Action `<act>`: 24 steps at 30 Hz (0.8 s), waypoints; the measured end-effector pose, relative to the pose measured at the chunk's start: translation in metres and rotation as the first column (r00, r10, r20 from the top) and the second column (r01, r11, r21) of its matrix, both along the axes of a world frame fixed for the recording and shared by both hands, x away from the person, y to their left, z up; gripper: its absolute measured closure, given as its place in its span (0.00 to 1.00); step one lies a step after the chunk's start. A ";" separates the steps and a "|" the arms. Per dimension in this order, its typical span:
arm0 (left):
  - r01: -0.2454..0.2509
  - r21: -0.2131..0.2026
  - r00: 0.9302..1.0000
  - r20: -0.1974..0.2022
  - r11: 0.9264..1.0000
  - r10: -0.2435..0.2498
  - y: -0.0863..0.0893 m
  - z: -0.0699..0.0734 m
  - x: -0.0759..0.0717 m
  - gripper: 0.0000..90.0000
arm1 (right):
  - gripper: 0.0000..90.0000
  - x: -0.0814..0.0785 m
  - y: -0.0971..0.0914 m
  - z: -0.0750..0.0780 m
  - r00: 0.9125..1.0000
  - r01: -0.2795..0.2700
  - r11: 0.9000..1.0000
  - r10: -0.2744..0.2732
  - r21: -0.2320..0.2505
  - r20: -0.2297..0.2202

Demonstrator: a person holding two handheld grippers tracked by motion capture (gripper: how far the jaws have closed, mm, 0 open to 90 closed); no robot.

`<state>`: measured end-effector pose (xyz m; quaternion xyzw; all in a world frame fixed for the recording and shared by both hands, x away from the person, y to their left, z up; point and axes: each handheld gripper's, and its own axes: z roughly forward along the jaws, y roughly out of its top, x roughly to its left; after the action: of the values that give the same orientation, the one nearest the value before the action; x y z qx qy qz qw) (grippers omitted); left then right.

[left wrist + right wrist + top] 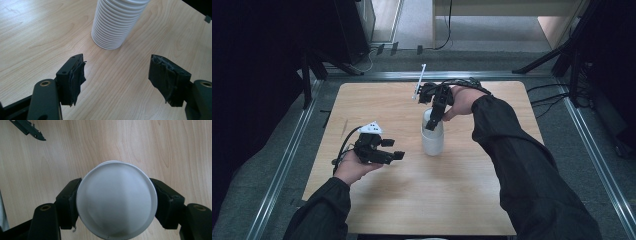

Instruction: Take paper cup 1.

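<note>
I look down on a pale wooden table point(377, 210) with a tall stack of white paper cups point(432, 135) standing upside down near its centre. My right gripper point(432, 122) comes down onto the stack from twelve o'clock, pointing almost straight down. In the right gripper view the round top of the cup stack point(117, 200) sits between the two black jaws, one at nine o'clock and one at three o'clock, and both pads press against its sides, so the stack is gripped. My left gripper point(398, 155) hovers at about eight o'clock from the stack, a little way off, pointing toward it. In the left gripper view its jaws stand visibly apart with bare table between them and nothing held, and the ribbed stack point(115, 22) rises at twelve o'clock beyond them.
</note>
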<state>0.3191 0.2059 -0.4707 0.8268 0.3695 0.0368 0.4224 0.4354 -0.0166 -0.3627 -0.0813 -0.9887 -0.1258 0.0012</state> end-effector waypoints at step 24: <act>-0.001 0.002 1.000 -0.001 1.000 0.001 0.001 0.000 0.000 0.32 | 0.37 -0.002 0.004 0.018 1.000 -0.008 1.000 0.008 -0.016 0.012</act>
<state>0.3191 0.2070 -0.4703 0.8271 0.3701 0.0368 0.4214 0.4338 -0.0127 -0.3443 -0.0765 -0.9900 -0.1183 -0.0049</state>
